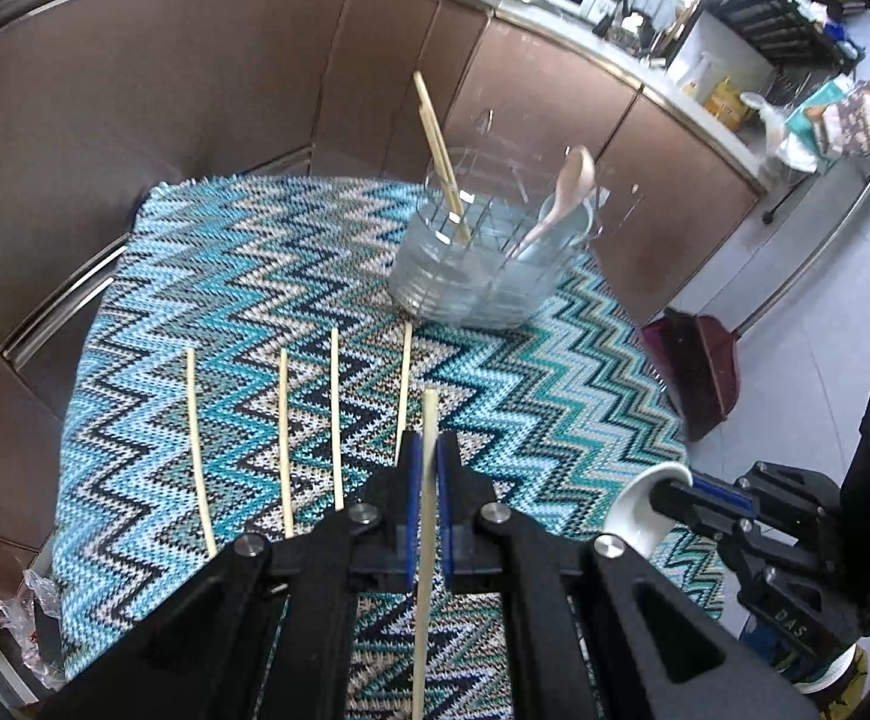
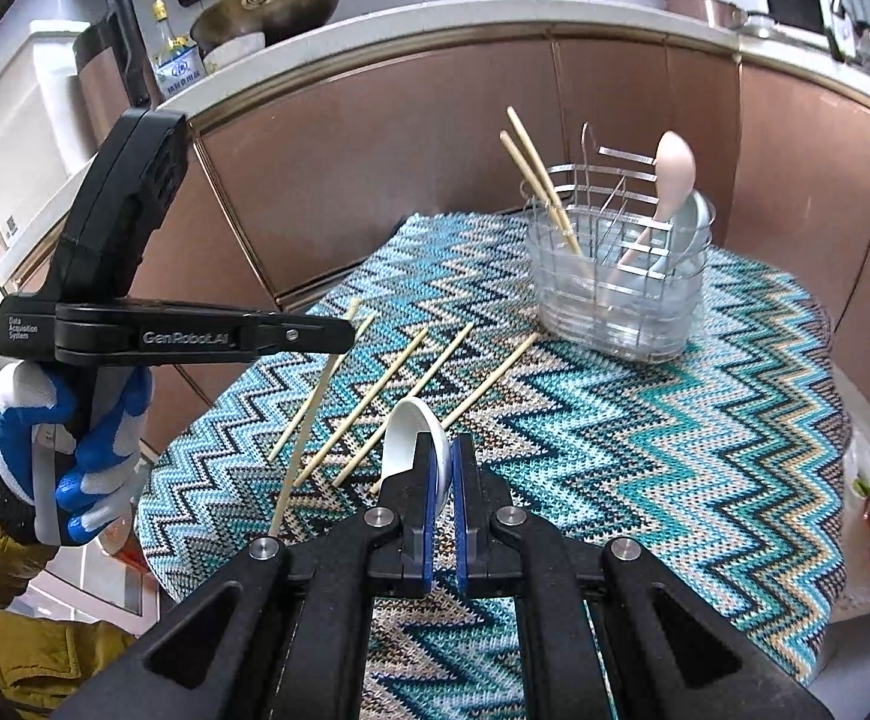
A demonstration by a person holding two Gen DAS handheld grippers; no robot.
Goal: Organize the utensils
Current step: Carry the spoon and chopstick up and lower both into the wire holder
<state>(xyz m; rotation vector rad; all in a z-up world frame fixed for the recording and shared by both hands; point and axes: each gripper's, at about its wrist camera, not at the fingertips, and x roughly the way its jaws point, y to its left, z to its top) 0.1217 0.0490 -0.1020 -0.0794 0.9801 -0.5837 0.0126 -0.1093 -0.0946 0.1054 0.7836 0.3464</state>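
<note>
Left gripper fingers clamped on one chopstick; right gripper fingers clamped on white spoon. Wire caddy well ahead of both. Risk: thin chopstick pivoting between pads, missing its compartment.

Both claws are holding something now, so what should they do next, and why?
Probably carry both toward the wire utensil holder. The left claw is shut on one chopstick and the right claw on a white spoon, both lifted off the zigzag cloth. The holder already has two chopsticks and a pink spoon.
</note>
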